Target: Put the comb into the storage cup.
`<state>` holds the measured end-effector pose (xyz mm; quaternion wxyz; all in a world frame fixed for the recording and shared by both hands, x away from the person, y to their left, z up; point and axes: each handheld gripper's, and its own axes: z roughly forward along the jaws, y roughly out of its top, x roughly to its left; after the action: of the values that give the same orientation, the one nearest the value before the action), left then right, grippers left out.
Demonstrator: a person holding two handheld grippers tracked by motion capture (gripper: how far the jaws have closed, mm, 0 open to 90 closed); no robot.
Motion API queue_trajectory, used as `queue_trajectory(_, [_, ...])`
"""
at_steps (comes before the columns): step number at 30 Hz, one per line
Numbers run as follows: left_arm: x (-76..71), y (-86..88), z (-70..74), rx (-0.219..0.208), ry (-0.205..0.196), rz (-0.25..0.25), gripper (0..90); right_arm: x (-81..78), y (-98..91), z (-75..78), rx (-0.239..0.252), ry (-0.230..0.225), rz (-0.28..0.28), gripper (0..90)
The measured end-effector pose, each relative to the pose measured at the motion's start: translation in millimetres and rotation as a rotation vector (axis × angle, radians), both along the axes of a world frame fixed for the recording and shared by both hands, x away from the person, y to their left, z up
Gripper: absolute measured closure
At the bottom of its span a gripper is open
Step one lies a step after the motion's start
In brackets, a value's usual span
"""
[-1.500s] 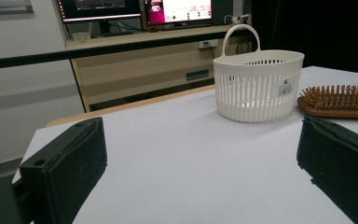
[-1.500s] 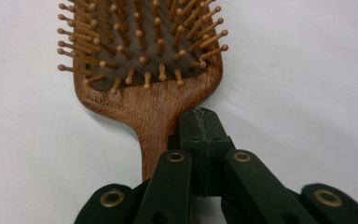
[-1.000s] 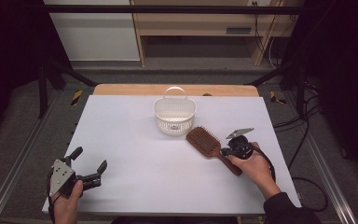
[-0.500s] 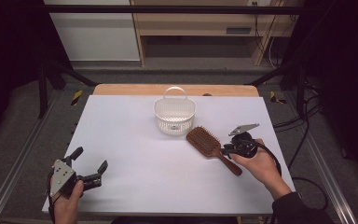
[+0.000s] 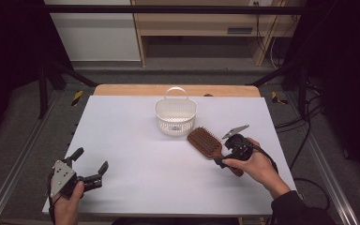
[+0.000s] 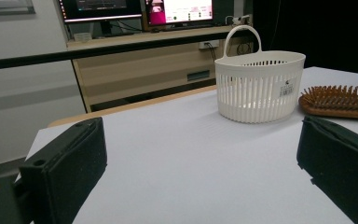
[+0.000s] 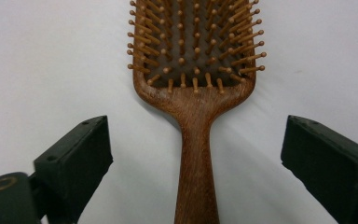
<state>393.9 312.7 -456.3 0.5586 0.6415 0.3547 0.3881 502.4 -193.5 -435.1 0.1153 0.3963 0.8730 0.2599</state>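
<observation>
you have one wooden hairbrush (image 5: 209, 143) lying between your right gripper's (image 5: 221, 157) open jaws, one white basket (image 5: 175, 115) beyond it, and two grippers over one bench (image 5: 136, 140).

Wide bare tabletop (image 5: 136, 140) between left claw (image 5: 91, 168) at 8 o'clock and hairbrush (image 5: 208, 143) at 4 o'clock: open passage. Basket (image 5: 175, 116) blocks centre toward 12 o'clock, hairbrush head just beside it at its 4 o'clock, gap narrow. Right claw (image 7: 193, 154) jaws, just opened, stand clear on both sides of hairbrush handle. Far left of tabletop toward 10 o'clock unobstructed.
</observation>
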Motion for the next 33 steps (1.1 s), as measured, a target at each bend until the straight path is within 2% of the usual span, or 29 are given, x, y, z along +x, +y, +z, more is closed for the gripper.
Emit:
queue_trajectory(3, [0.0, -0.2, 0.0, 0.001, 0.000, -0.001, 1.2, 0.9, 2.1, -2.1, -0.016, 0.000, -0.009, 7.9])
queue_trajectory(7, [0.0, -0.4, 0.0, 0.001, 0.001, -0.002, 1.2, 3.2, 5.9, -7.2, -0.050, 0.033, -0.005, 7.9])
queue_trajectory(19, [-0.1, -0.5, 0.1, 0.002, 0.001, -0.003, 1.2, 7.0, 11.9, -12.7, -0.074, 0.062, -0.001, 10.5])
queue_trajectory(23, [0.1, -0.5, -0.1, 0.002, 0.003, -0.003, 1.1, 8.4, 13.1, -15.1, -0.083, 0.084, -0.001, 17.8])
queue_trajectory(26, [0.2, -0.6, -0.2, 0.003, 0.003, -0.004, 1.2, 9.6, 13.5, -16.8, -0.095, 0.094, 0.006, 27.0])
queue_trajectory(33, [0.2, -0.6, -0.1, 0.002, 0.002, -0.004, 1.2, 12.0, 12.0, -17.8, -0.102, 0.110, 0.000, 37.9])
